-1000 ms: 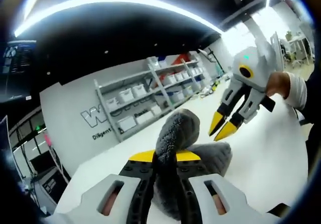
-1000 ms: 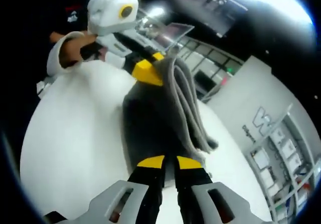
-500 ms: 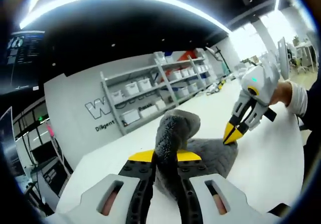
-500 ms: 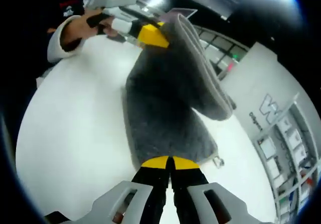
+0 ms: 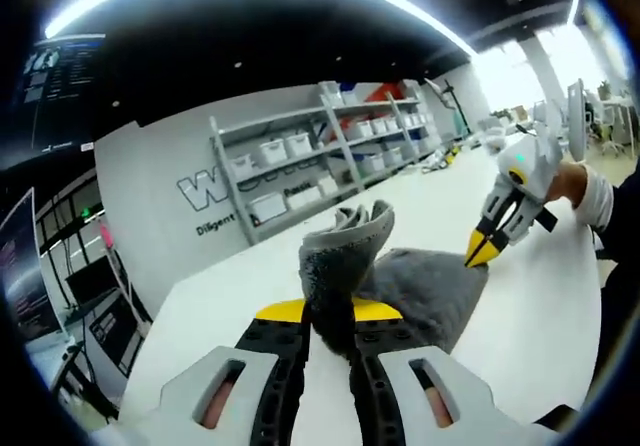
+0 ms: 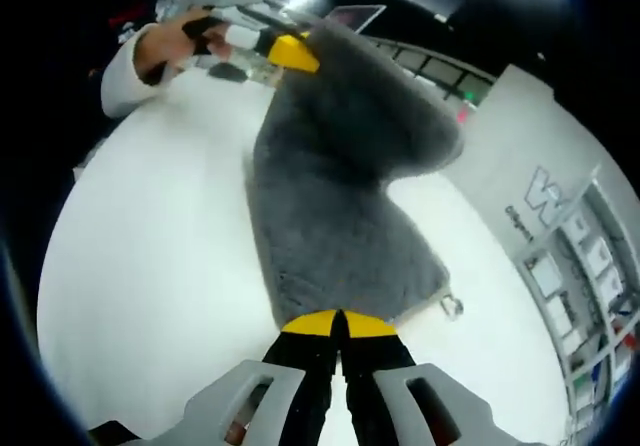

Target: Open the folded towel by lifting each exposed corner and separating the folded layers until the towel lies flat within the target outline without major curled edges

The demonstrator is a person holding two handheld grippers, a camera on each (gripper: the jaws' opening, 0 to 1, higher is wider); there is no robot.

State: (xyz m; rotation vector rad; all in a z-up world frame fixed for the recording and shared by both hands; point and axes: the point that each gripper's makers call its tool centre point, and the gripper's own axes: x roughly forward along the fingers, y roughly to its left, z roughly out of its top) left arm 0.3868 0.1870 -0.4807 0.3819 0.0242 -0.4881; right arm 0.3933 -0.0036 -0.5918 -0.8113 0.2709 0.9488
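A grey fluffy towel [image 6: 340, 206] stretches across the white table [image 6: 150, 256] between both grippers. My right gripper [image 6: 337, 318] is shut on the towel's near edge. At the far end, the left gripper [image 6: 292, 52] pinches another corner and holds it raised, with a hand behind it. In the left gripper view, my left gripper [image 5: 328, 313] is shut on a bunched fold of the towel [image 5: 345, 256], which rises and curls over the jaws. The right gripper [image 5: 483, 250] comes in from the right, shut on the towel's far edge.
Grey shelving [image 5: 320, 156] with white bins lines the far wall beyond the table. A small metal ring [image 6: 452, 306] lies on the table beside the towel's corner. A sleeve and hand [image 6: 150, 51] hold the left gripper.
The right gripper closed on the towel's edge and the two grippers drew apart. The folded layers have spread into a wider, flatter sheet.
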